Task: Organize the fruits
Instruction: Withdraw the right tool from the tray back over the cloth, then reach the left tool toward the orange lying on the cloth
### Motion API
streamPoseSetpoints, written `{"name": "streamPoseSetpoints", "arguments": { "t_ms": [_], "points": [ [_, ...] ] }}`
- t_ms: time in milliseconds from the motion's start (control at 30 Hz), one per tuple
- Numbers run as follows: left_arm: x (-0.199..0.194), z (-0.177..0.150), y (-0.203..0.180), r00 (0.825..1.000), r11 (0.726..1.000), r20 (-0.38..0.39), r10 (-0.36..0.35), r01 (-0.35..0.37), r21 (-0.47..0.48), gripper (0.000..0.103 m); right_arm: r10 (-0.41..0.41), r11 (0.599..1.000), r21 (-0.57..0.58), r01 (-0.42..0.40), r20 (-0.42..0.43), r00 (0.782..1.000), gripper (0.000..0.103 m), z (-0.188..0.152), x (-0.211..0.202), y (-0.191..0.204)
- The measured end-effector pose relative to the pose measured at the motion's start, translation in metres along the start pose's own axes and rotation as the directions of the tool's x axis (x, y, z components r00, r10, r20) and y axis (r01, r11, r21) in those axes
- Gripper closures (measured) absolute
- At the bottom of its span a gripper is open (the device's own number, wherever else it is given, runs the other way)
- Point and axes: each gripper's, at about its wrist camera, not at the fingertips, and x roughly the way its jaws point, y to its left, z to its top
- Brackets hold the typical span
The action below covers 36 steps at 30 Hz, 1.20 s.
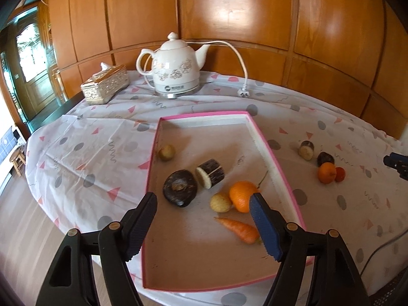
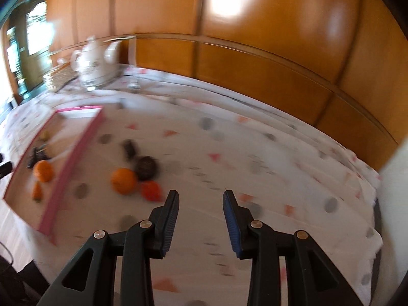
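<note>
Two grippers are empty: my left gripper point(image 1: 204, 204) stands wide over the pink-rimmed cardboard tray point(image 1: 280, 176) holding an orange mandarin point(image 1: 241, 195) and carrot point(image 1: 239, 229); my right gripper point(image 2: 200, 195) stands narrowly parted near another mandarin point(image 2: 123, 180) on the patterned tablecloth point(image 2: 255, 153).

Left wrist view looks obliquely down, close over the pink tray point(image 1: 278, 168); right wrist view, blurred, faces tablecloth point(image 2: 255, 153) beside it; both share the tray.
</note>
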Motion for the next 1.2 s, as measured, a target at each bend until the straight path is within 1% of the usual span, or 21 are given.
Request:
{"name": "streamPoseSetpoints", "arguments": {
  "t_ms": [233, 467, 667, 867, 967, 1067, 1200],
  "points": [
    [0.004, 0.012, -0.022, 0.999, 0.999, 0.002, -0.047, 0.047, 0.018, 0.028, -0.115, 0.986, 0.117, 0.120, -0.050, 0.992, 0.067, -0.012, 0.002, -0.065],
    [0.007, 0.018, -0.049, 0.996, 0.993, -0.006, -0.089, 0.089, 0.073, 0.028, -0.163, 0.958, 0.223, 0.182, -0.102, 0.981, 0.067, -0.024, 0.004, -0.111],
    [0.011, 0.023, -0.071, 0.993, 0.987, -0.019, -0.117, 0.119, 0.106, 0.028, -0.182, 0.913, 0.340, 0.225, -0.155, 0.971, 0.067, -0.038, 0.010, -0.143],
    [0.018, 0.028, -0.097, 0.989, 0.977, -0.030, -0.148, 0.151, 0.152, 0.028, -0.199, 0.845, 0.454, 0.283, -0.224, 0.954, 0.067, -0.054, 0.014, -0.174],
    [0.021, 0.028, -0.109, 0.986, 0.971, -0.039, -0.163, 0.167, 0.172, 0.028, -0.222, 0.805, 0.497, 0.324, -0.254, 0.941, 0.067, -0.062, 0.014, -0.188],
    [0.026, 0.029, -0.122, 0.983, 0.965, -0.053, -0.178, 0.185, 0.187, 0.028, -0.246, 0.752, 0.549, 0.364, -0.278, 0.928, 0.067, -0.069, 0.011, -0.204],
    [0.035, 0.029, -0.138, 0.977, 0.955, -0.075, -0.200, 0.211, 0.206, 0.028, -0.238, 0.652, 0.653, 0.385, -0.306, 0.922, 0.067, -0.088, 0.006, -0.227]
  ]
}}
